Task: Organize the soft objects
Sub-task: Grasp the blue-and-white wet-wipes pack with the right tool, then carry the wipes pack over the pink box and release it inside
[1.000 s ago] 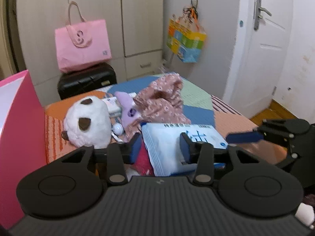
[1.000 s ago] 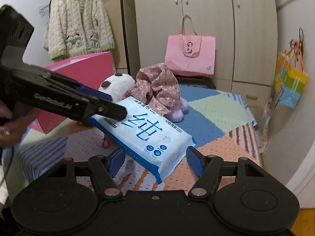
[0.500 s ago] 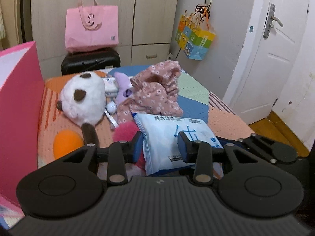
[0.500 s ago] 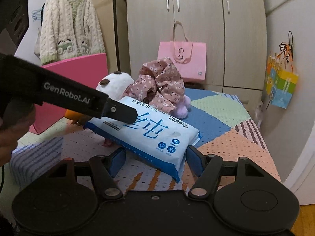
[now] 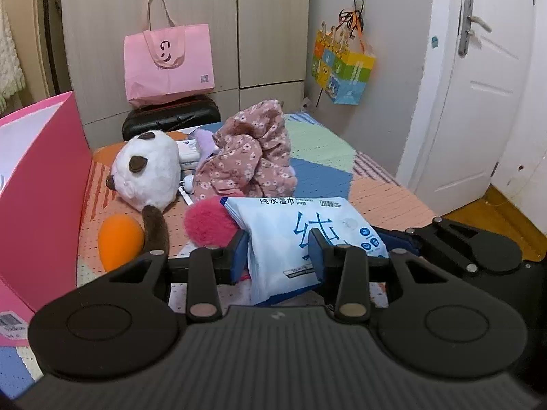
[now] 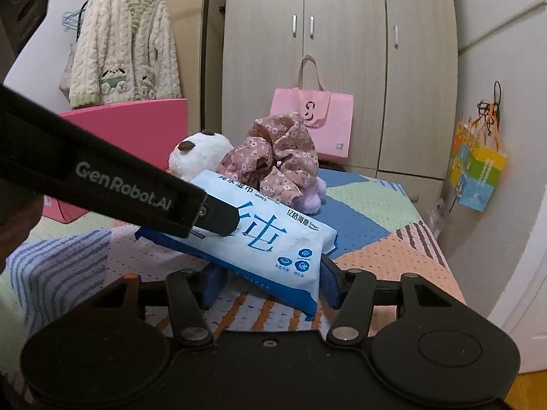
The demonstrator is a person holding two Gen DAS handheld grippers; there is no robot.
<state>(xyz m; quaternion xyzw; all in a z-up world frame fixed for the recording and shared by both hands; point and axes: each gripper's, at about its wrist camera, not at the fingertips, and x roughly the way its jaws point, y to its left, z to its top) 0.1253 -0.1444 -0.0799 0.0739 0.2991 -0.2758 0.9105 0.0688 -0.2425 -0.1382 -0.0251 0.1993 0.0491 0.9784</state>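
A white and blue wet-wipes pack point(image 5: 301, 229) hangs above the patchwork bedspread point(image 5: 386, 198), with my left gripper point(image 5: 277, 256) shut on it. In the right wrist view a left finger point(image 6: 218, 218) lies across the pack point(image 6: 273, 239). The jaws of my right gripper point(image 6: 270, 283) are closing around the pack's near end, without a clear press. Behind it lie a panda plush point(image 5: 147, 174), a floral cloth point(image 5: 249, 157), a pink pompom point(image 5: 208, 222) and an orange ball point(image 5: 119, 239).
An open pink box point(image 5: 37, 188) stands on the bed at the left. A pink tote point(image 5: 167, 58) sits on a black suitcase point(image 5: 171, 118) by the wardrobe. A colourful bag point(image 5: 342, 65) hangs on the wall near a white door point(image 5: 478, 85).
My left gripper has carried the pack sideways and levelled out. My right gripper has moved in around the pack's end and its jaws have narrowed.
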